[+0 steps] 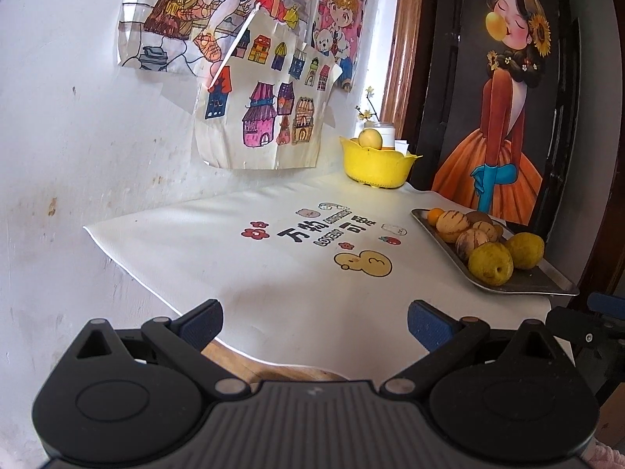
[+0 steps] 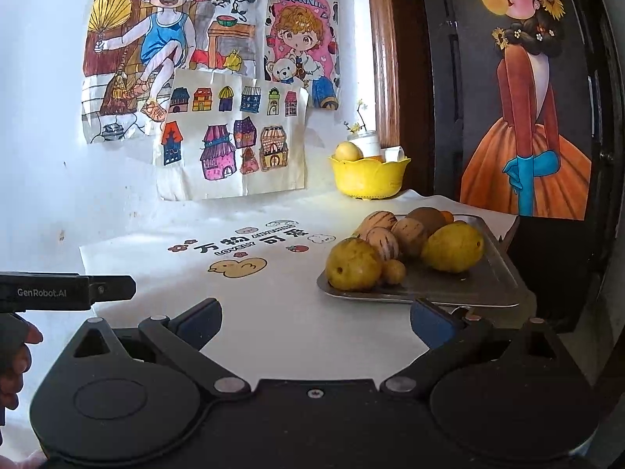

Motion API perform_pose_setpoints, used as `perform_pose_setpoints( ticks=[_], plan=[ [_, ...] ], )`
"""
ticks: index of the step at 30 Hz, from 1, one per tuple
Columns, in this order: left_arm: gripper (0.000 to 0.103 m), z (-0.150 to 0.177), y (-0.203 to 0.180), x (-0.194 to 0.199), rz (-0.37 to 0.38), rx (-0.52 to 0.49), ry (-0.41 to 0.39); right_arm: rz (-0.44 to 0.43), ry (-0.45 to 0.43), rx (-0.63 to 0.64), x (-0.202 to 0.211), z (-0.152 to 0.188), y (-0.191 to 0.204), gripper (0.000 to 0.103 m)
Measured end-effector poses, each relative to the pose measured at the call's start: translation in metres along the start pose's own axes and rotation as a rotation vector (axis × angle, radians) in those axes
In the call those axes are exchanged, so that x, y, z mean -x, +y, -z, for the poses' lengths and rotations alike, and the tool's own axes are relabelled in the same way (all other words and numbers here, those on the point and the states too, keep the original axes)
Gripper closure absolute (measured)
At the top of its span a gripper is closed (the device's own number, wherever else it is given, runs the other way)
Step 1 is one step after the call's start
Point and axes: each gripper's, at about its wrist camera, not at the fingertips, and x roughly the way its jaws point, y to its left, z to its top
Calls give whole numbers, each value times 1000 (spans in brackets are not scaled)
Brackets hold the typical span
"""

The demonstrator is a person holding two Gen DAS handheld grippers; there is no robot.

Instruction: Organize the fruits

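A metal tray (image 2: 484, 285) at the table's right holds several fruits: two large yellow ones (image 2: 352, 264), striped tan ones (image 2: 383, 243), a brown one and a small orange. It also shows in the left wrist view (image 1: 523, 282). A yellow bowl (image 2: 369, 178) at the back holds a yellow fruit (image 2: 347, 151); it shows in the left wrist view too (image 1: 375, 166). My left gripper (image 1: 314, 324) is open and empty above the table's front edge. My right gripper (image 2: 314, 322) is open and empty, just in front of the tray.
A white mat (image 1: 273, 273) with cartoon prints covers the table. Drawings hang on the wall behind. A white jar with a flower twig (image 2: 365, 140) stands behind the bowl. A large painting of a girl (image 2: 527, 117) leans at the right. The left gripper's body (image 2: 66, 293) shows at the right view's left edge.
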Motion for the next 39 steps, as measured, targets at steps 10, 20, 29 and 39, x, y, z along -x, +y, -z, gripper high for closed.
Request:
perform_pose_setpoints(
  ticks=[10, 20, 29, 39],
  plan=[
    [0, 2, 1, -2, -10, 4, -1, 4, 11, -9, -4, 2, -2, 1],
    [0, 2, 2, -4, -6, 23, 14, 3, 14, -15, -5, 4, -3, 1],
    [0, 1, 2, -6, -7, 24, 22, 1, 21, -25, -8, 6, -4, 1],
    [0, 2, 2, -7, -7, 27, 27, -1, 28, -29, -9, 8, -3, 1]
  ],
)
